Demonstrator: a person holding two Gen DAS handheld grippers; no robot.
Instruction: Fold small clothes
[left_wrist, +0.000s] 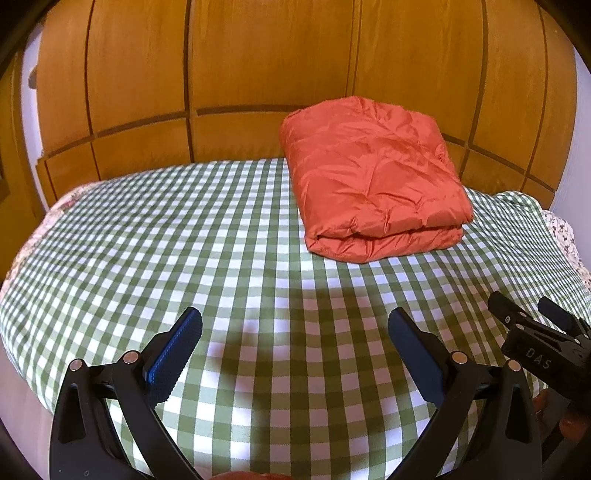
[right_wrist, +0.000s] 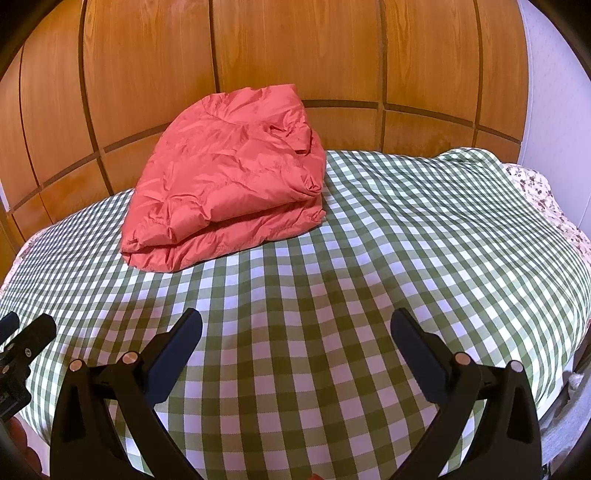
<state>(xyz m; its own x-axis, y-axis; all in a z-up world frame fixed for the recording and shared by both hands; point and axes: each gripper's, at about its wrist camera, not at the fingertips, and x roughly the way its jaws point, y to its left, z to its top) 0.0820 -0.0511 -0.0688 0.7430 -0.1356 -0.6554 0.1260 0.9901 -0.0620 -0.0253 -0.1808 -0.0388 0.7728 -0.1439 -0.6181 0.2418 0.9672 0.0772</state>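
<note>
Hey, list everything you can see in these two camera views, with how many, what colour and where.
Puffy jacket: one, orange-red, folded, lying on the far part of the bed, close to the wooden panels.
Checked cover: one, green and white, spread over the bed.
Floral sheet: one, pale with dark flowers, showing at the bed's edges under the cover.
Wooden panels: several, brown, standing behind the bed.
Left gripper: one, black with blue pads on its fingers, open, above the near cover, holding nothing.
Right gripper: one, black, open, above the near cover, holding nothing.
</note>
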